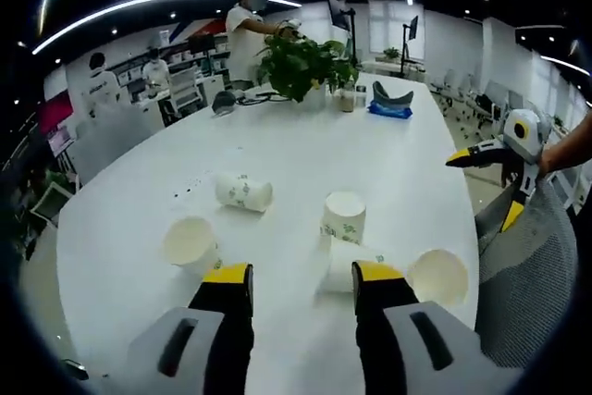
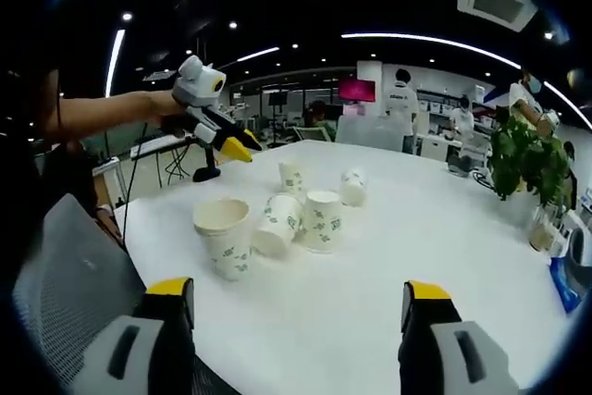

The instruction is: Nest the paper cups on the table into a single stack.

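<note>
I see five paper cups (image 2: 277, 219) loose on the white table (image 1: 305, 136), none nested: two upright, one upside down, two on their sides. My left gripper (image 1: 301, 289) hangs above them, jaws parted and empty. My right gripper (image 2: 301, 307) is spread wide, holding nothing, off the table's near edge by a mesh chair (image 2: 65, 275). A potted plant (image 1: 301, 67) stands at the far end.

Matt paper cups (image 2: 225, 236) (green-printed) on a smooth, faintly glossy white table (image 2: 388, 256); grey mesh chair (image 2: 65, 270).
</note>
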Demonstrator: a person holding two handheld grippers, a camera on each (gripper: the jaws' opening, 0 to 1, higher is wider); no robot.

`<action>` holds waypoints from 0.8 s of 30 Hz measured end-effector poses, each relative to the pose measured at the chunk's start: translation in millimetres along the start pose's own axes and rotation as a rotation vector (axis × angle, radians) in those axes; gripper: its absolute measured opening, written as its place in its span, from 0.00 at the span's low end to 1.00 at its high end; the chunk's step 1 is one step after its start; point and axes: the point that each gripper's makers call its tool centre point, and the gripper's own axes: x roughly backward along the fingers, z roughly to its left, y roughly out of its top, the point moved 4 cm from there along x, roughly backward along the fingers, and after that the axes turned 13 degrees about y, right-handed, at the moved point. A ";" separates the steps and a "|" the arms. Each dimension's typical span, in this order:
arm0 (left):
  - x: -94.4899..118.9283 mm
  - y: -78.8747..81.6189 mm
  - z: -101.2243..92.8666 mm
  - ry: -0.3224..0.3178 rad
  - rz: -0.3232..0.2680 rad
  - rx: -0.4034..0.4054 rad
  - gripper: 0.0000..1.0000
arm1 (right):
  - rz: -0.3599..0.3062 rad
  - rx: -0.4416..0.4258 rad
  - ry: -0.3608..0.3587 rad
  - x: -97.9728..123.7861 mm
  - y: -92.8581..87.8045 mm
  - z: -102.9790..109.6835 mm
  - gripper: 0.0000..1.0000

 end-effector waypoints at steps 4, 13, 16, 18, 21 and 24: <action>-14.6 -1.7 14.2 0.015 -0.010 0.017 0.43 | 0.004 -0.001 -0.005 0.2 -0.7 -1.1 0.94; -39.6 -3.6 28.1 0.029 -0.030 0.035 0.44 | 0.016 0.001 -0.014 0.6 -2.4 -1.8 0.93; -45.8 -2.7 29.7 0.027 -0.036 0.041 0.43 | 0.023 0.003 -0.013 0.3 -3.6 -1.7 0.93; -48.0 0.1 32.4 0.028 -0.038 0.059 0.42 | 0.032 0.007 -0.011 0.1 -5.0 -1.6 0.92; -55.4 -0.5 41.5 0.035 -0.043 0.086 0.42 | 0.038 0.009 -0.014 0.0 -5.8 -1.8 0.92; -60.3 -2.1 44.5 0.050 -0.034 0.095 0.42 | 0.039 0.007 -0.015 -0.1 -5.7 -1.5 0.91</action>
